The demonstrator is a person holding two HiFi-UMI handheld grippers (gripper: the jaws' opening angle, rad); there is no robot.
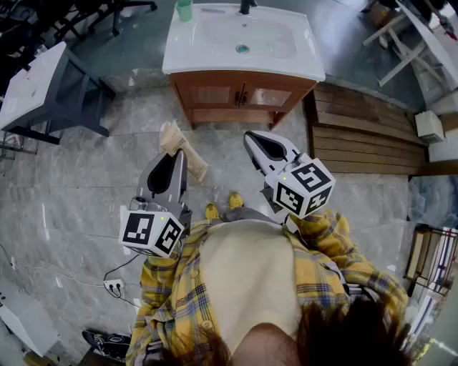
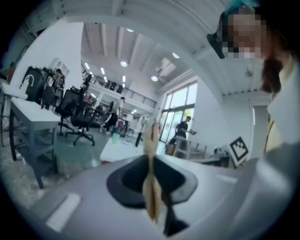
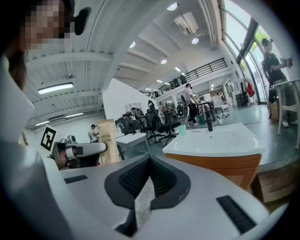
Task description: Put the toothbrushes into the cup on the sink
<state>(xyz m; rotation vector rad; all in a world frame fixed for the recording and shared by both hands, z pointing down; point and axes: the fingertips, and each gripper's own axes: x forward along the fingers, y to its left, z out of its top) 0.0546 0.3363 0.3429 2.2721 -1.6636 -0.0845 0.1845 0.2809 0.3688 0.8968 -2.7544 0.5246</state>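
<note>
**Left gripper holds a toothbrush pack, sink ahead**

Head view: the left gripper (image 1: 179, 163) clenches a brown paper toothbrush pack (image 1: 184, 151), which juts forward over the tiled floor (image 1: 93, 164). The right gripper (image 1: 255, 141) is closed and empty. The white sink (image 1: 286, 63) on its wooden cabinet (image 1: 215, 96) stands well ahead, with the green cup (image 1: 184, 9) at its back left corner. A grey desk (image 1: 32, 82) stands to the left and a wooden platform (image 1: 365, 136) to the right.

Left gripper view: the pack, edge-on between the pressed jaws, hides part of the sink. A small green blur beside it is probably the cup.

Right gripper view: the jaws are together on nothing. The sink, the cup and a black tap (image 3: 209, 123) lie unobstructed ahead, with the pack at left.
</note>
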